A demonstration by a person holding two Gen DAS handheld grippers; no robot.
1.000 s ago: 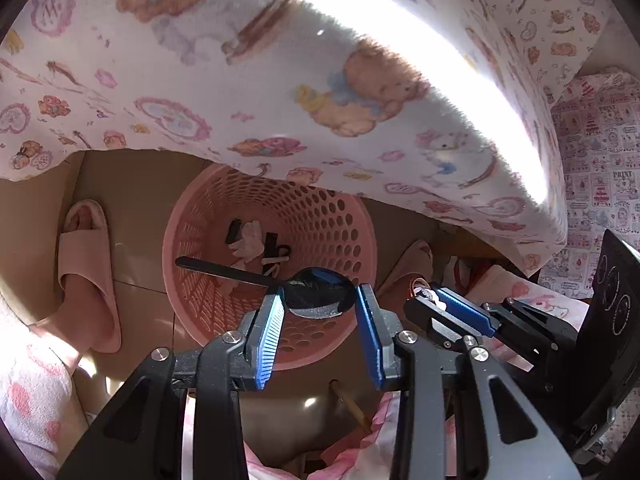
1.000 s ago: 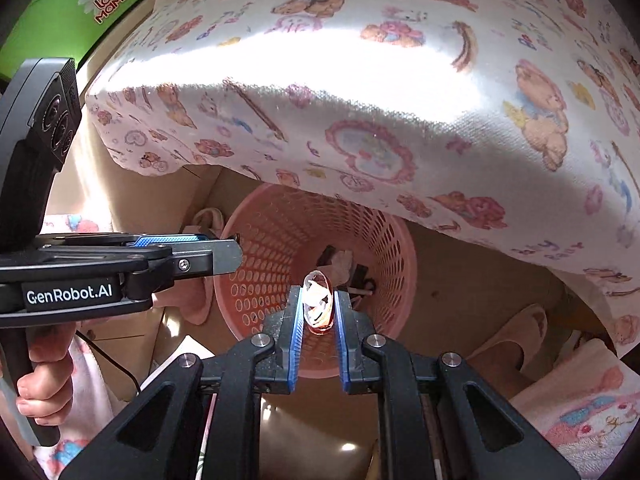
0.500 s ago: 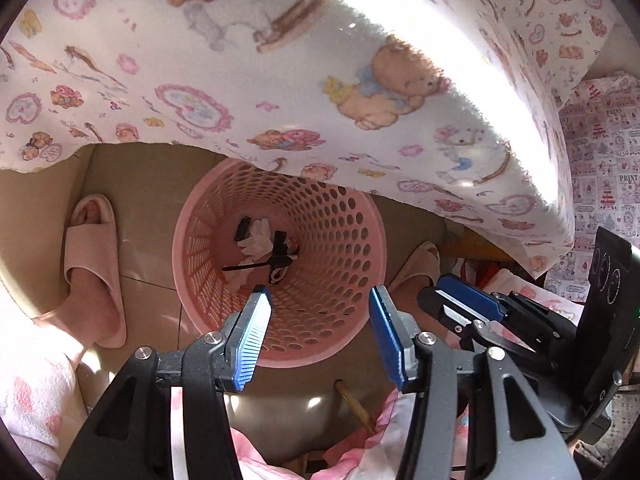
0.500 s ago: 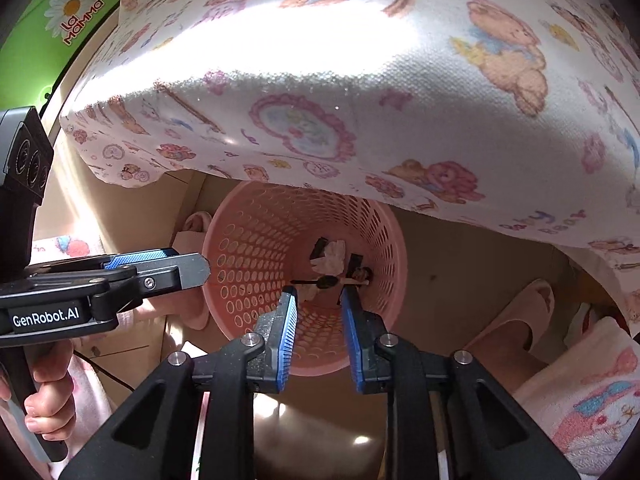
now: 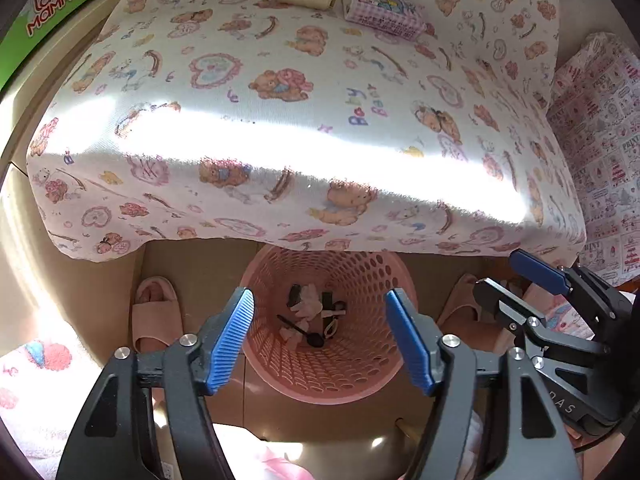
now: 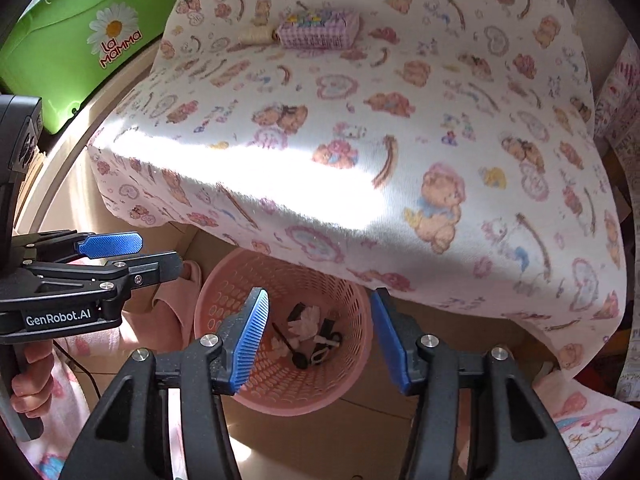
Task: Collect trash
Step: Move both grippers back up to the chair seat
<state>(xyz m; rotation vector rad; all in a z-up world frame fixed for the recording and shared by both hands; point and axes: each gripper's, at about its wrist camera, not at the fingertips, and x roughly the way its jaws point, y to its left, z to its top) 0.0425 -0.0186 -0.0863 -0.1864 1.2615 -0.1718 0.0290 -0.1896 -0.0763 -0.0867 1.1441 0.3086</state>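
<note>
Left wrist view: both hand-held grippers, left (image 5: 320, 340) and right (image 6: 318, 340), opening, empty, above pink basket (image 5: 360, 384).

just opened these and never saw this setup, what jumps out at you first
The teddy-bear print cloth draped over the table fills the upper half of both views, with a bright band of sunlight across its front edge. Below it on the floor stands a pink perforated basket with a black spoon and crumpled scraps at its bottom. Both claws, left claw and right claw, hang over it, opening and empty.
</note>
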